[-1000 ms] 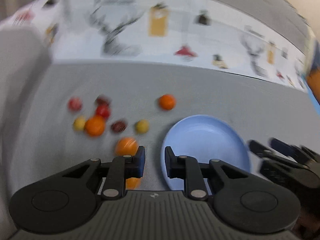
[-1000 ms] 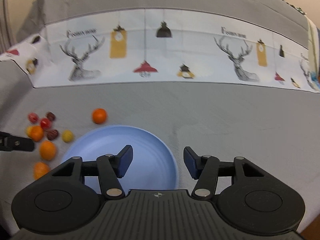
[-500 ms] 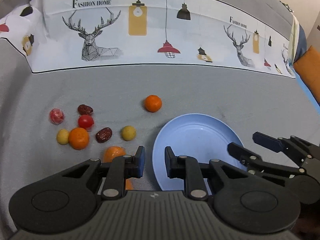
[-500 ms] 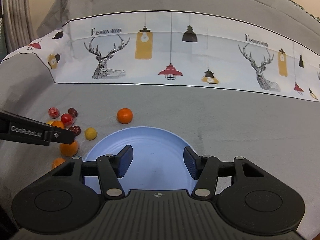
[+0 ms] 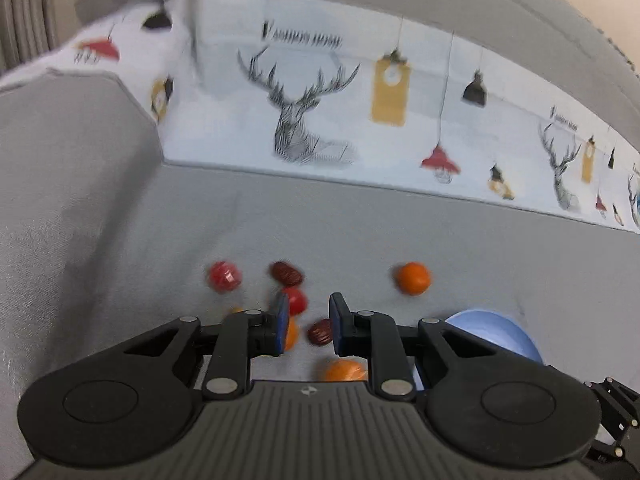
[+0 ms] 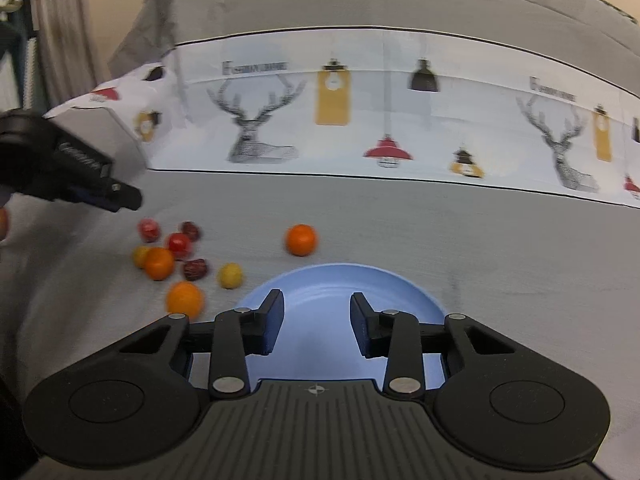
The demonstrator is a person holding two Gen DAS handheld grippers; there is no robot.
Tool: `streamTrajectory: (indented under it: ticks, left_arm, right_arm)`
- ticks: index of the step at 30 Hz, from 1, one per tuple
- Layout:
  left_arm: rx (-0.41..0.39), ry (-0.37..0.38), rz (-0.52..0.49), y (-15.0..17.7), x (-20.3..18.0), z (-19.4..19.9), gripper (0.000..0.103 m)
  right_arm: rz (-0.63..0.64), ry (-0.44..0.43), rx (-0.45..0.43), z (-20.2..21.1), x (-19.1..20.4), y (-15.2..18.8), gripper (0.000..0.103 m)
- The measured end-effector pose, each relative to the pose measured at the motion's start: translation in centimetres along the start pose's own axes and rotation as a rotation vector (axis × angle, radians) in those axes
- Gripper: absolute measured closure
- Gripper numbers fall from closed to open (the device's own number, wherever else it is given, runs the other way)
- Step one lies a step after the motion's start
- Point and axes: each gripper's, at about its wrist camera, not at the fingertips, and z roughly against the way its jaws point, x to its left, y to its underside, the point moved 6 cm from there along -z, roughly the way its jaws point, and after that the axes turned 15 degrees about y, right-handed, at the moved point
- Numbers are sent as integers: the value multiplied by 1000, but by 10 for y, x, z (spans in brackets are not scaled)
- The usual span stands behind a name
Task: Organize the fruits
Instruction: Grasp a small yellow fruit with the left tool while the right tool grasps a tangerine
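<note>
Left tongs: slightly apart, empty, above date.
Right tongs: closing, empty, over plate.

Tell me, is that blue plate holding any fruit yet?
Empty, as far as it shows. The blue plate has bare blue inside, and the fruits, like the lone orange, lie on the grey cloth beside it.

The fruits lie clustered left of the plate on the cloth; one orange sits apart, seemingly just behind the plate's rim.
</note>
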Motion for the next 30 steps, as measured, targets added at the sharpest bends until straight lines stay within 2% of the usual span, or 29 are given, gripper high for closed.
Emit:
streamTrajectory:
  ticks: [3,5,7,10,12,14,16,19,23,27,30]
  left_arm:
    - [122,46,53,12,13,-21,80]
    - [95,56,65,9,16,-19,79]
    - [63,26,96,5,25,-17,78]
    - [99,-10,167,8,43,-28,77]
    - [108,4,186,7,46,-32,70]
    - [104,-17,176,4,49,-35,63]
    - [105,-31,181,2,53,-37,58]
    - [125,-22,229,3,61,-43,57]
    - [90,-72,276,-2,74,-43,57]
    - [85,-95,315,-6,85,-49,65]
    - [122,-82,331,-2,86,-58,65]
  right_arm:
    - [50,-72,0,3,22,1,64]
    - [100,-108,-9,6,40,1,64]
    - [141,-145,-12,8,56,2,64]
    - [183,-194,-5,10,77,5,61]
    - [203,-212,5,8,88,7,56]
    - [219,-231,20,6,98,9,51]
    - [234,-242,39,1,106,12,47]
    - [253,-243,61,-9,116,14,45]
    - [266,-223,100,-22,122,18,44]
    - [271,-207,144,-35,124,23,44]
    - [283,-200,176,-44,126,27,44]
